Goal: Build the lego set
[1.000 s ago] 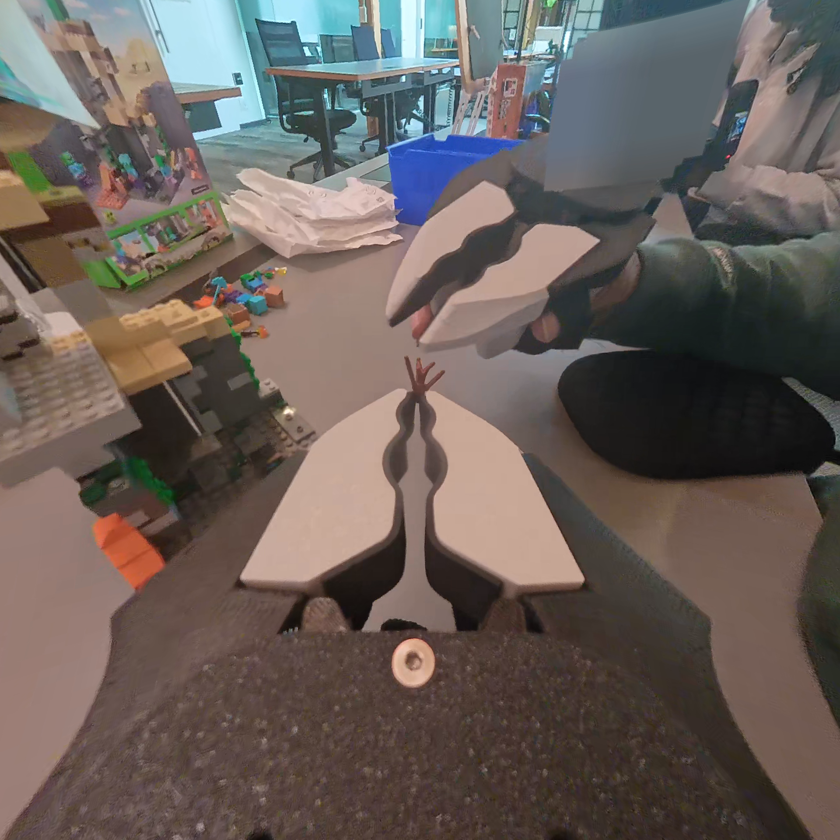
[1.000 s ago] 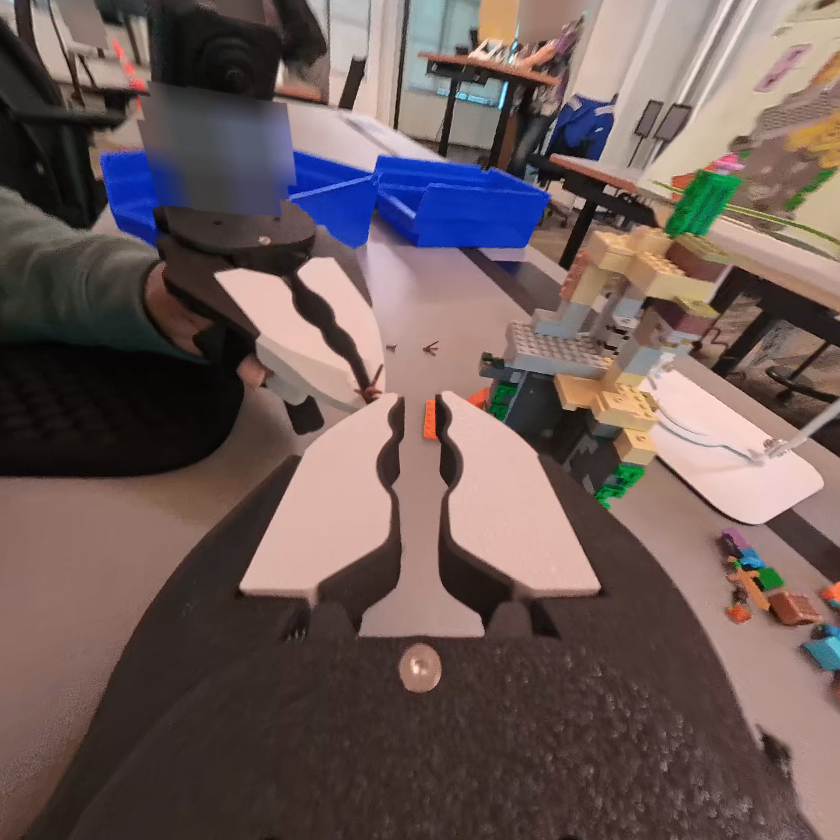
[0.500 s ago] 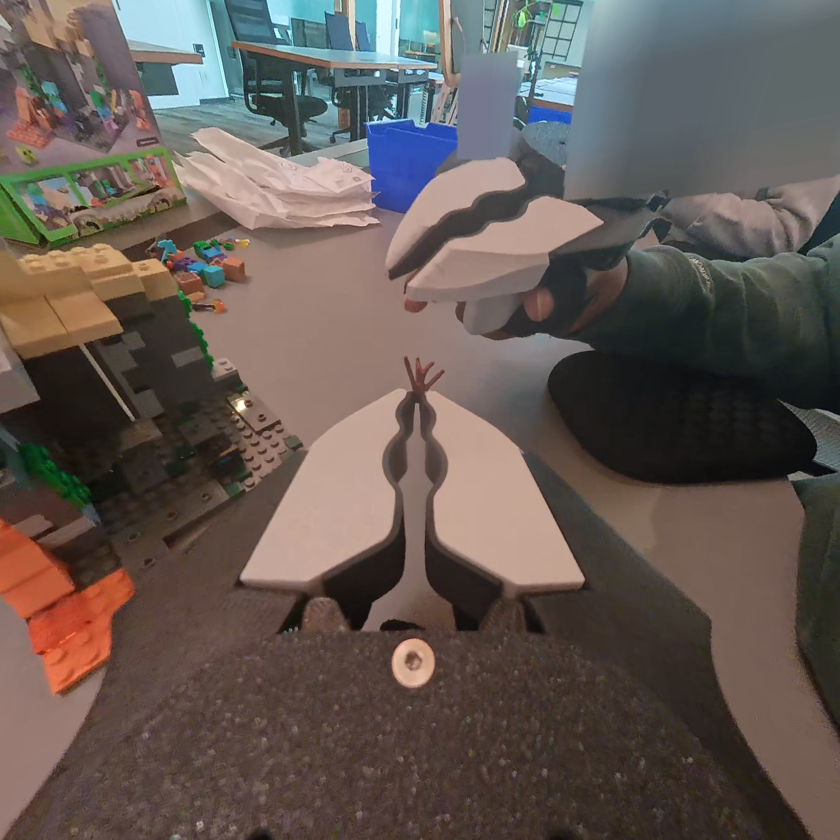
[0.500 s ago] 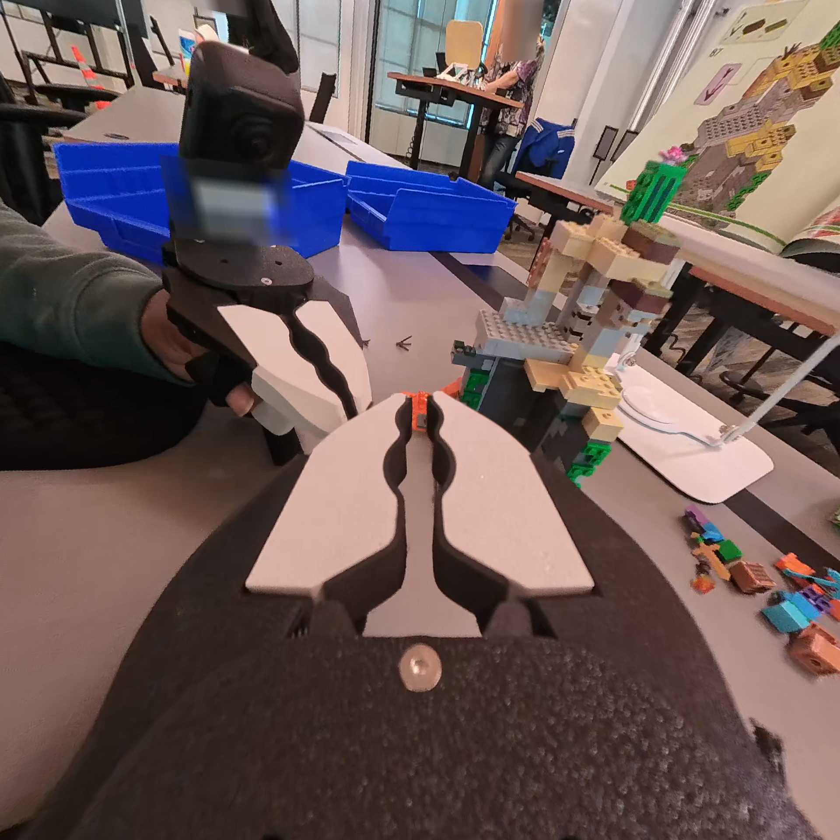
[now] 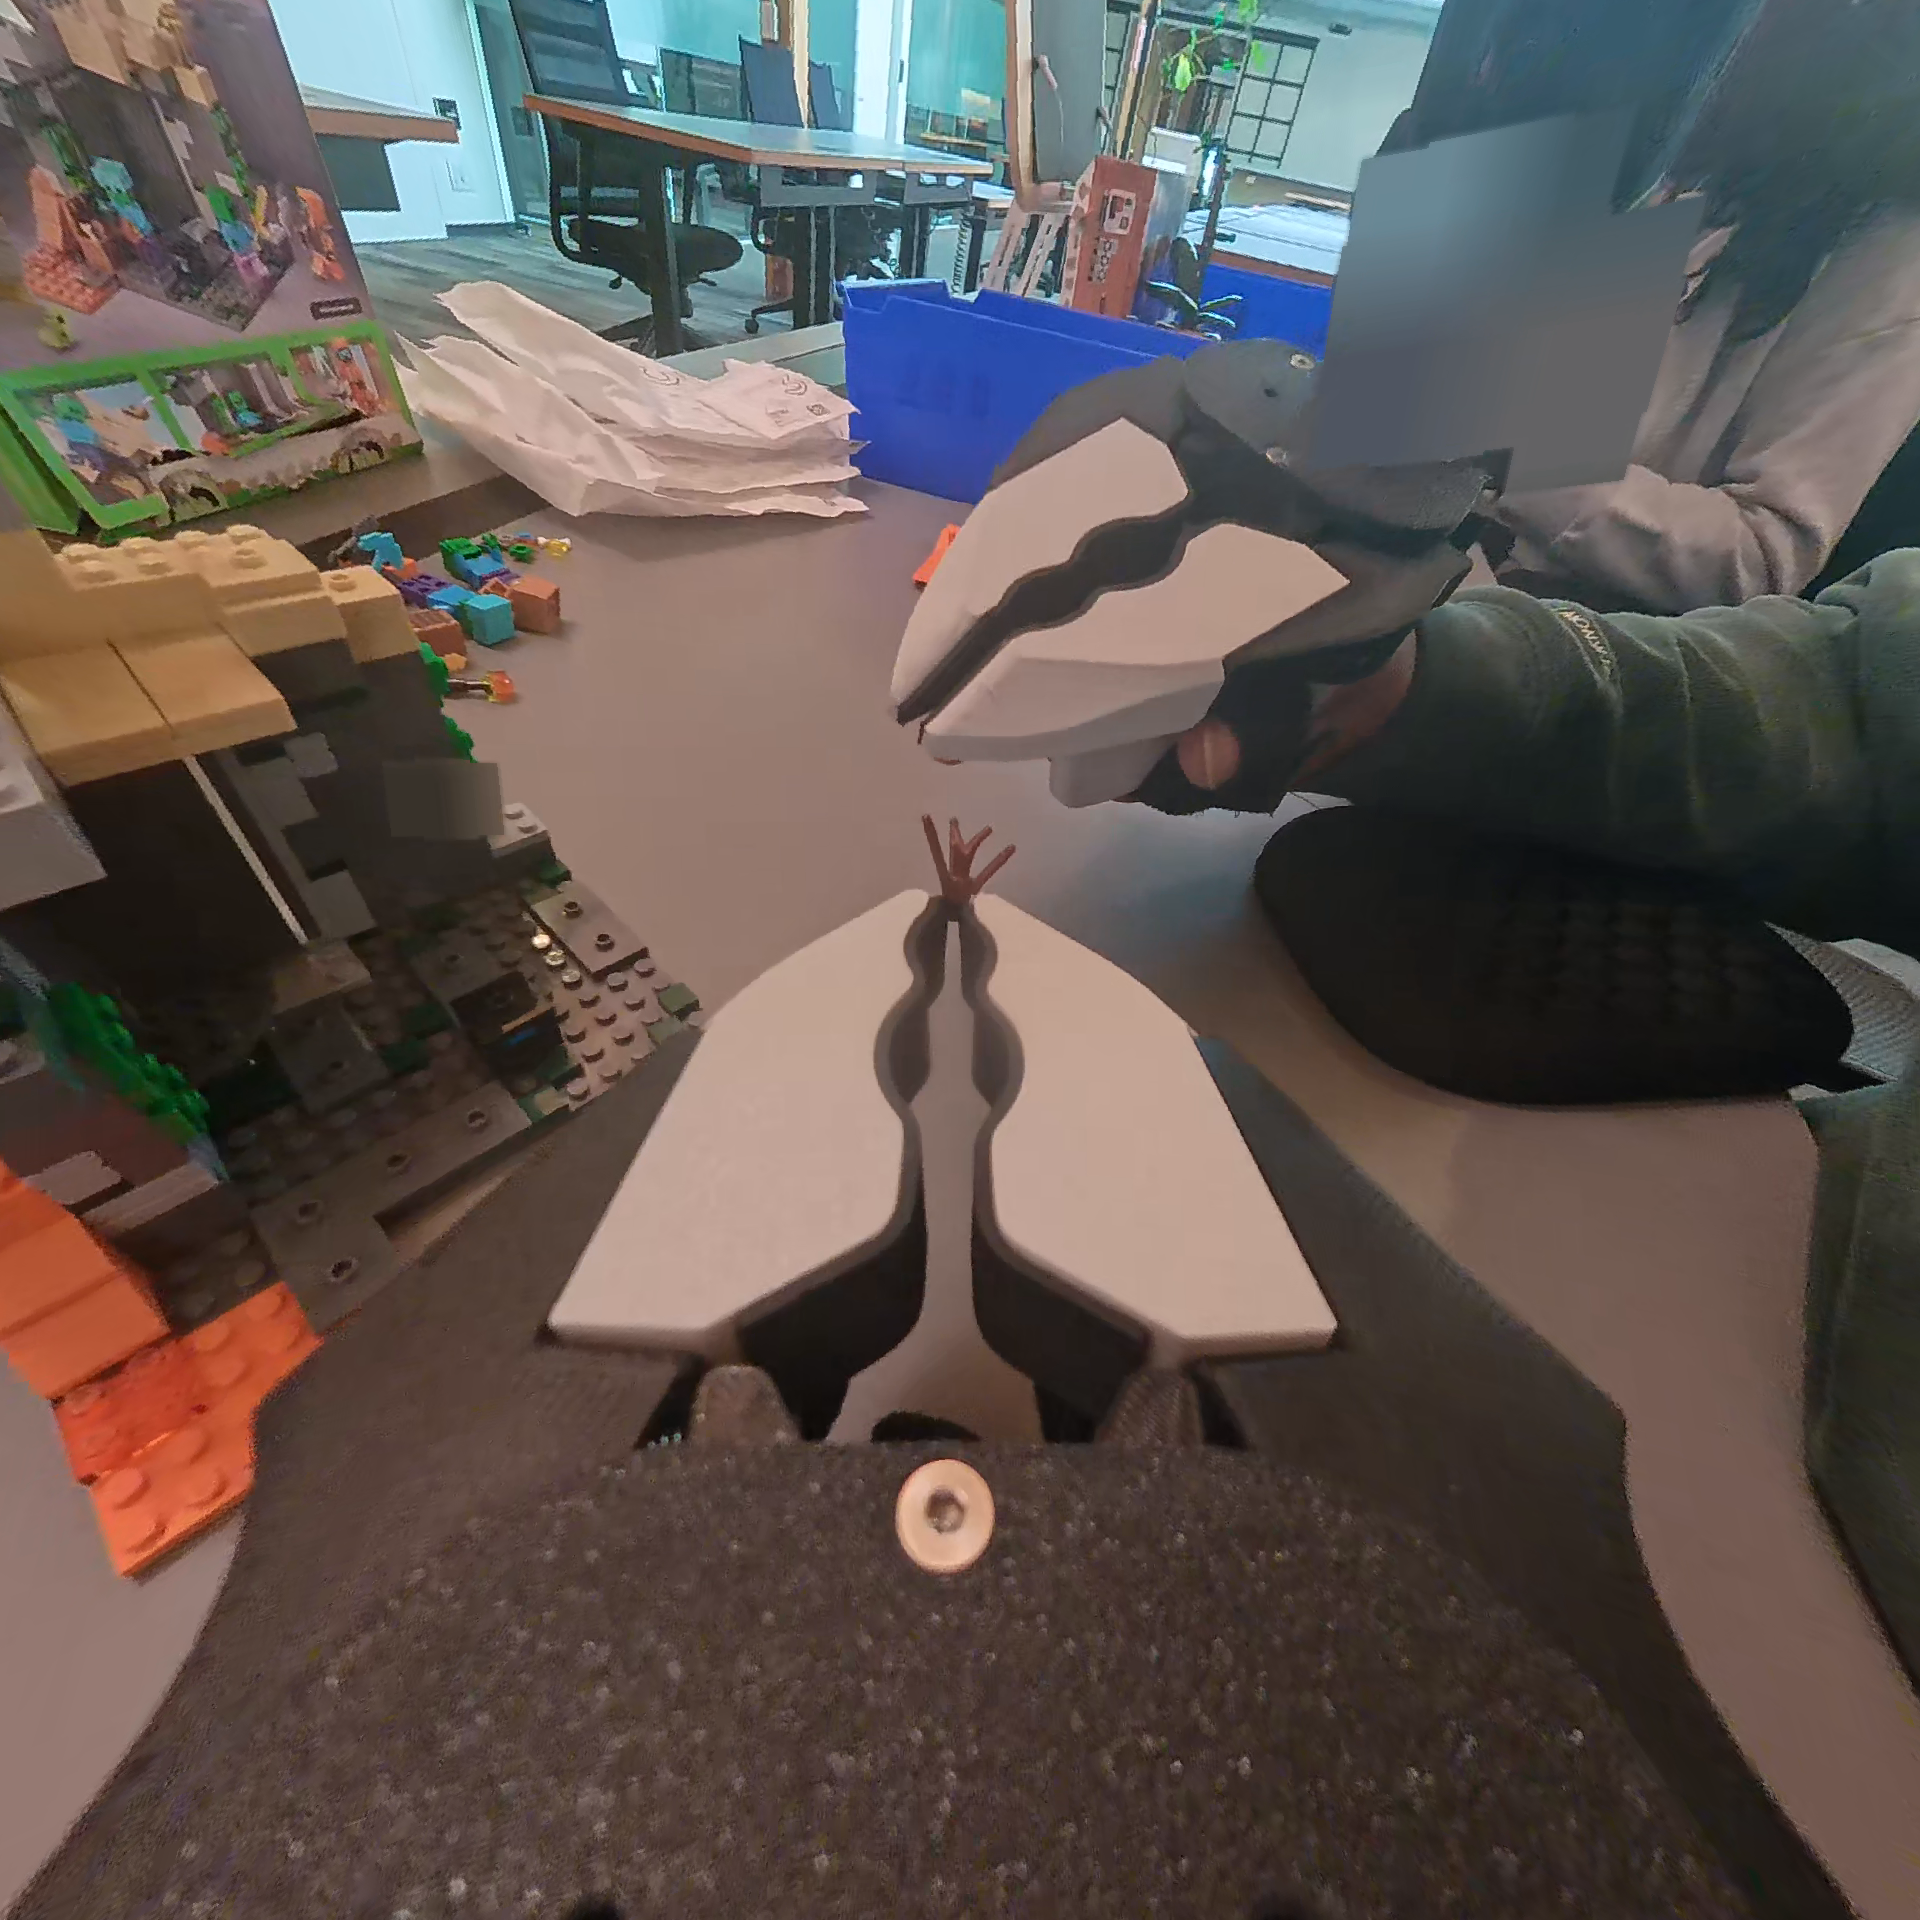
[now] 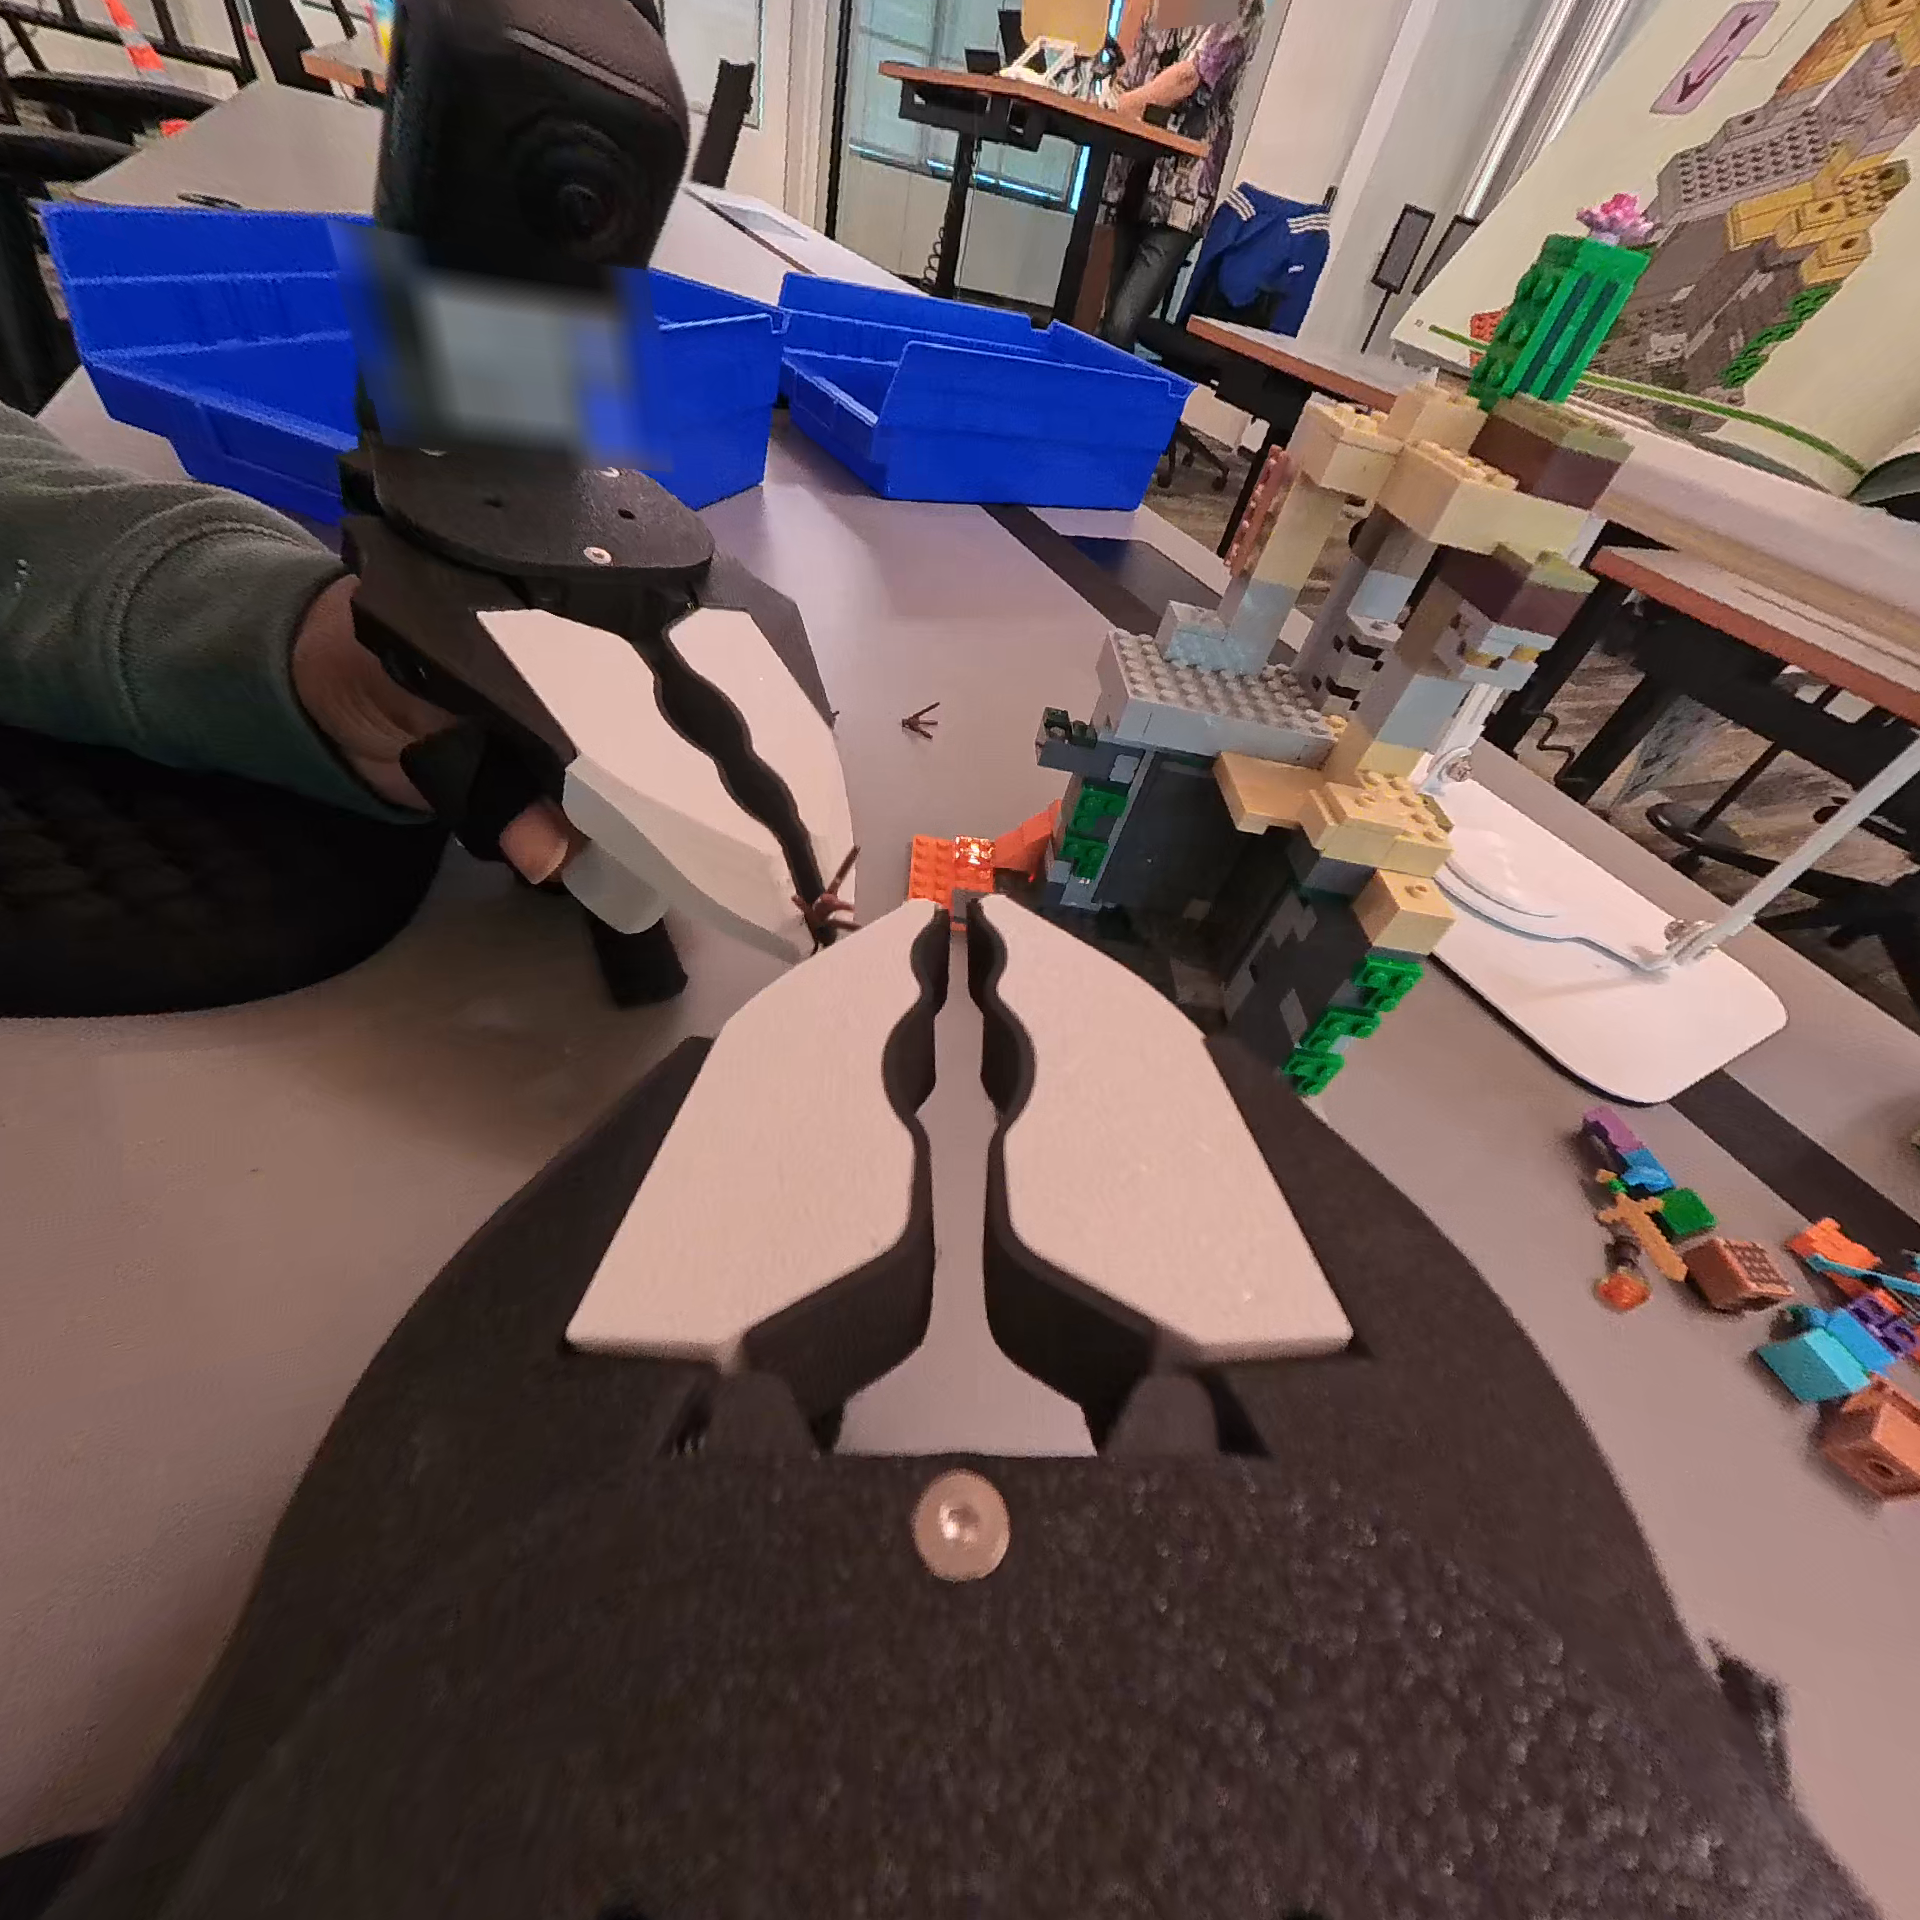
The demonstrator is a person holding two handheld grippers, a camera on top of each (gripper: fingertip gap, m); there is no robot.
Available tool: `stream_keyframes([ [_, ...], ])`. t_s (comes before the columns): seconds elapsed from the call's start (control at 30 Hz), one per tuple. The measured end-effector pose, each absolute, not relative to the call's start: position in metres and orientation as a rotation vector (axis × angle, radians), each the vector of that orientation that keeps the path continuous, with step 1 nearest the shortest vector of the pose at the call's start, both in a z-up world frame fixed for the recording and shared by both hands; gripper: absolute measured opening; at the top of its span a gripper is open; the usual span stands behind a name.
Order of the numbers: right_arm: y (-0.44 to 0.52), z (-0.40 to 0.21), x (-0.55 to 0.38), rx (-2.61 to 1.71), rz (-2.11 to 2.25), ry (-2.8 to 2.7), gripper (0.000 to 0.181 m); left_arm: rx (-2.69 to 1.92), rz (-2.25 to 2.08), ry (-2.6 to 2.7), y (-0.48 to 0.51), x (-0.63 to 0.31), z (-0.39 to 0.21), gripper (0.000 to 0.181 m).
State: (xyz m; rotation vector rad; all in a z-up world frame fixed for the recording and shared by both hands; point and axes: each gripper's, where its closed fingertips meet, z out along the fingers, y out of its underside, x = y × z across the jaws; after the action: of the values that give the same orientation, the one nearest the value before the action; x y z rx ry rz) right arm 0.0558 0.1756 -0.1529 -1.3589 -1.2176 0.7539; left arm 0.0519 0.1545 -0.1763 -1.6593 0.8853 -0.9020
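On the table, task piece: brown twig piece (image 5: 961, 868), thin stem with several forked prongs, pinched at the tip of the left tool (image 5: 954, 906); prongs stick out past the fingertips, above the table (image 5: 727, 727).
Left tool state: closed on the twig piece, jaws meeting at the tip only.
Right tool state: right tool (image 6: 958, 912) with jaws nearly together; a small dark bit seems to sit at the tip, cannot tell for sure what it is.
Build: lego model (image 5: 260, 831) to the left of the left tool, tan bricks on top, dark grey studded base, orange plates (image 5: 135, 1382) at its foot.
Around: loose pieces (image 5: 478, 597) in a small scatter beyond the model; white paper bags (image 5: 644, 436); set box (image 5: 187, 260); blue bins (image 6: 935, 405).
Left view only: right tool from outside, held just beyond the twig, apart from it.
Right view only: green cactus (image 6: 1558, 312) on top of the model; second brown twig (image 6: 922, 719) lying on the table; white lamp base (image 6: 1600, 966).
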Motion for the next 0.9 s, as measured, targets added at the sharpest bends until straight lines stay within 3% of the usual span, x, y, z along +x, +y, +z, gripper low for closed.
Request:
stream_keyframes([
  [0.7, 0.127, -0.148, 0.041, -1.237, 1.004, -1.377, 0.018, -1.546, -0.596, 1.059, 0.15, 0.056, -0.179, 0.002],
  [0.9, 0.118, -0.158, 0.038, -1.235, 0.969, -1.461, 0.0, -1.496, -0.552, 1.105, 0.144, 0.06, -0.177, 0.002],
])
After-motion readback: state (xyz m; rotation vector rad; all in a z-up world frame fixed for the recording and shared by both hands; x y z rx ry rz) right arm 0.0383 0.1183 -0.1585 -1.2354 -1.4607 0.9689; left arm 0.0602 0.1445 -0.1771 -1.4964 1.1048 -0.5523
